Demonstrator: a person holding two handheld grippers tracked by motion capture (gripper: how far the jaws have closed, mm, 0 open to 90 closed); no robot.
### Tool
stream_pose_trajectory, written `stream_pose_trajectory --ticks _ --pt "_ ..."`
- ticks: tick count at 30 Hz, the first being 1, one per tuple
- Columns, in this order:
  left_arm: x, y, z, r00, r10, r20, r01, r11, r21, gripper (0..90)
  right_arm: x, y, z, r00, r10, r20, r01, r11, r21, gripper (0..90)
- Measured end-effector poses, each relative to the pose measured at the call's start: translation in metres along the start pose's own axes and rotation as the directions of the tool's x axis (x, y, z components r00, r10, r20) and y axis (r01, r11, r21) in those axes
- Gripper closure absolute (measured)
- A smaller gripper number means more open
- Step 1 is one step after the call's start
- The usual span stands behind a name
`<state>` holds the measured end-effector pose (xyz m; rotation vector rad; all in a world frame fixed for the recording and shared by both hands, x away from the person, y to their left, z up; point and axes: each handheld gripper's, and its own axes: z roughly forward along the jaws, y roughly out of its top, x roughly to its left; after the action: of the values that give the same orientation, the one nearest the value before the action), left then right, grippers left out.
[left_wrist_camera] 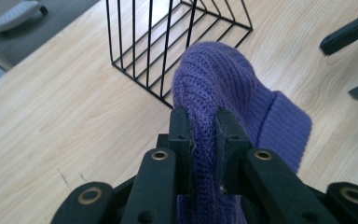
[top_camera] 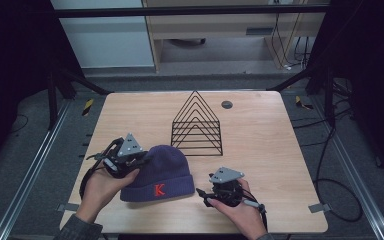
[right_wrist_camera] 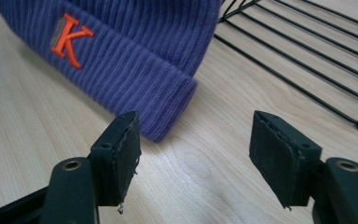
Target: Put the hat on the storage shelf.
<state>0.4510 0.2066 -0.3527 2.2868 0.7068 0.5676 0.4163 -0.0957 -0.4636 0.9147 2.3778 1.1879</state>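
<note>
purple knit beanie [top_camera: 157, 172], orange "k" on cuff: lies on wooden counter [top_camera: 260, 165], just in front of black wire rack [top_camera: 196, 125]. left hand-held gripper [left_wrist_camera: 204, 135]: clamped on a fold of the beanie's crown. right hand-held gripper [right_wrist_camera: 193, 158]: jaws apart, nothing between them, just beside the cuff corner.

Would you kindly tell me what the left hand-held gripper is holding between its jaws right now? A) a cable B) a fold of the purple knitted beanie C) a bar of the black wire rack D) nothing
B: in the left gripper view, the left hand-held gripper has its jaws pinched on a fold of the purple knitted beanie with the orange K.
</note>
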Motion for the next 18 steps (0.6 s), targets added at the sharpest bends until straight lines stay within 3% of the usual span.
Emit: stream_pose_trajectory --ticks 11,18 --pt "-0.005 0.016 -0.026 0.9975 0.067 -0.022 -0.068 0.9968 -0.042 78.8 0.007 0.005 0.006 0.9995 -0.019 -0.026 0.019 1.0 0.002 33.7" --pt "-0.001 0.024 -0.041 0.9957 0.085 -0.037 -0.087 0.9933 -0.075 78.8 0.007 0.02 0.015 0.999 -0.032 -0.032 0.033 0.999 0.012 28.3"
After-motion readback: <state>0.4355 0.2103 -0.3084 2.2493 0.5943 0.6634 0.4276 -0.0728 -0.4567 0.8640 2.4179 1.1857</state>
